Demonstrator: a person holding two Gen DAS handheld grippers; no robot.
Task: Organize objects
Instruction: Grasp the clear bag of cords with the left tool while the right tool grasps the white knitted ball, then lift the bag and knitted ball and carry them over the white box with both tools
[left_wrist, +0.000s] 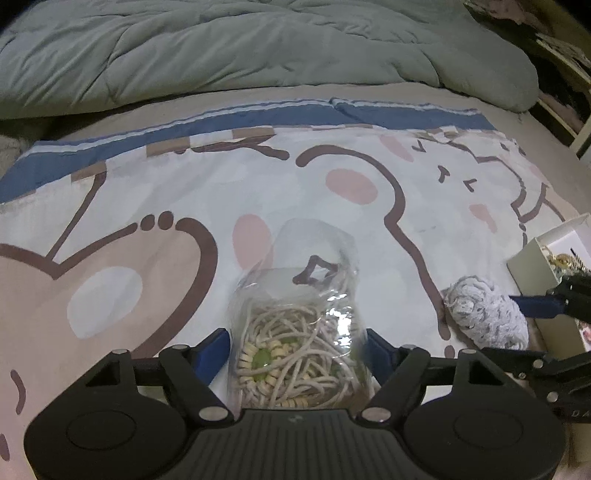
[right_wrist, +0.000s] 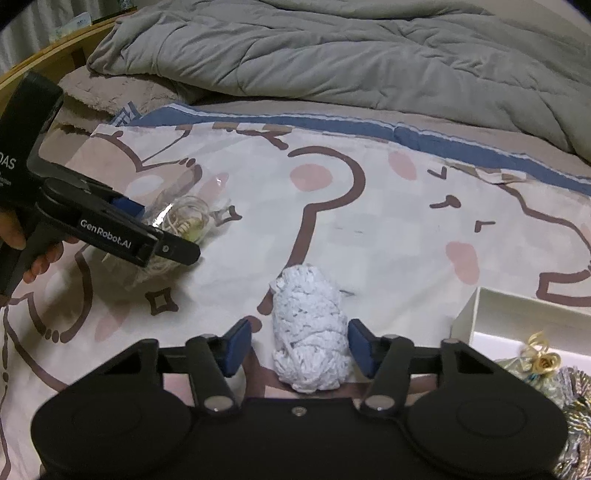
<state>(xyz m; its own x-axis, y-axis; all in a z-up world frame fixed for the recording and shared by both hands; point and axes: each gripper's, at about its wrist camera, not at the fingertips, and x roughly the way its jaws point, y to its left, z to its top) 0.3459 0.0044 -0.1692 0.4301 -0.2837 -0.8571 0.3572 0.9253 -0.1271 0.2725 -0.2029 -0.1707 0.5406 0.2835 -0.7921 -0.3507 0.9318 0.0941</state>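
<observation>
The clear bag of cord (left_wrist: 299, 332) is bracketed by the left gripper (left_wrist: 298, 349), its pads at the bag's sides; the white yarn bundle (right_wrist: 310, 332) is flanked by the half-closed right gripper (right_wrist: 300, 347), a gap showing. Neither is yet placed in the white box (right_wrist: 476, 314), where gold trinkets (right_wrist: 541, 360) already lie.

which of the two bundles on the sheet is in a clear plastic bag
The cord bundle between the left hand-held gripper fingers: beige cords with green beads, bagged. The white yarn bundle at the right hand-held gripper is bare.
</observation>
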